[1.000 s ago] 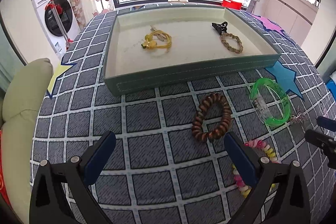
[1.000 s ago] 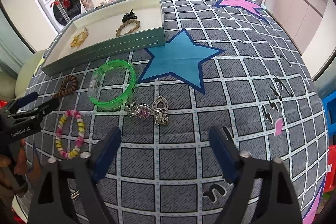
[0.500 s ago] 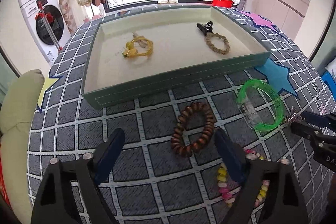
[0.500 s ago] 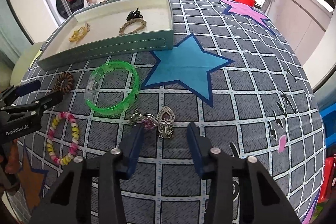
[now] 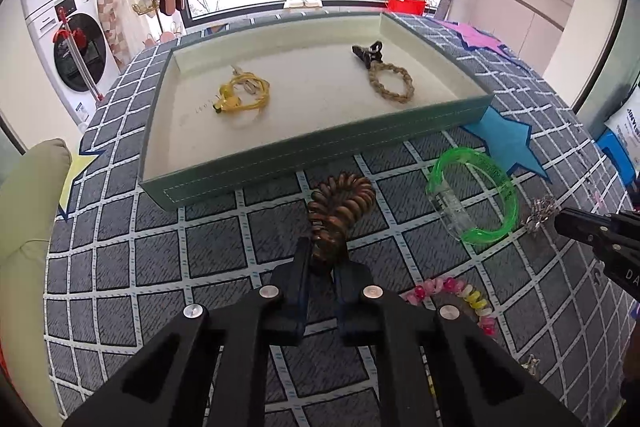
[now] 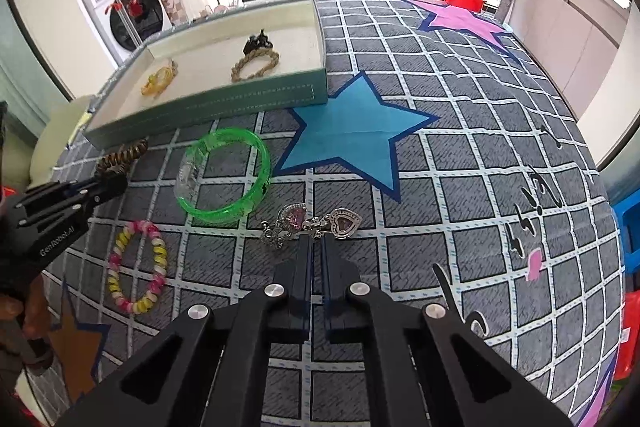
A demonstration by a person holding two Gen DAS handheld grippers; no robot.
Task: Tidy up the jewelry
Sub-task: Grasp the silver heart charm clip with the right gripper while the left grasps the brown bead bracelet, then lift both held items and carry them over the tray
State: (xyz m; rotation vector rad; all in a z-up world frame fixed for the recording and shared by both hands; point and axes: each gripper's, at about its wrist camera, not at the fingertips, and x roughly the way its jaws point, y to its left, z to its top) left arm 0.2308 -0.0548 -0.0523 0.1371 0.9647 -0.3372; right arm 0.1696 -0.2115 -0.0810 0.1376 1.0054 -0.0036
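My left gripper [image 5: 322, 259] is shut on the near end of the brown spiral hair tie [image 5: 340, 203], just in front of the green tray [image 5: 320, 147]. My right gripper [image 6: 317, 247] is shut on the silver heart-pendant jewelry [image 6: 316, 223] on the cloth. The tray holds a yellow bracelet [image 5: 242, 97], a braided tan bracelet [image 5: 392, 83] and a black clip [image 5: 366, 51]. A green bangle [image 5: 472, 199] and a pink-yellow spiral bracelet [image 6: 138, 263] lie on the cloth. The left gripper also shows in the right wrist view [image 6: 108, 185].
The table is covered by a grey checked cloth with a blue star [image 6: 356, 131] and a pink star [image 6: 464, 23]. A cushion [image 5: 28, 195] lies off the left edge. Washing machines [image 5: 76, 51] stand at the back left.
Both grippers closed from wide open: the left onto the brown hair tie, the right onto the silver heart jewelry. Both moved forward toward their items.
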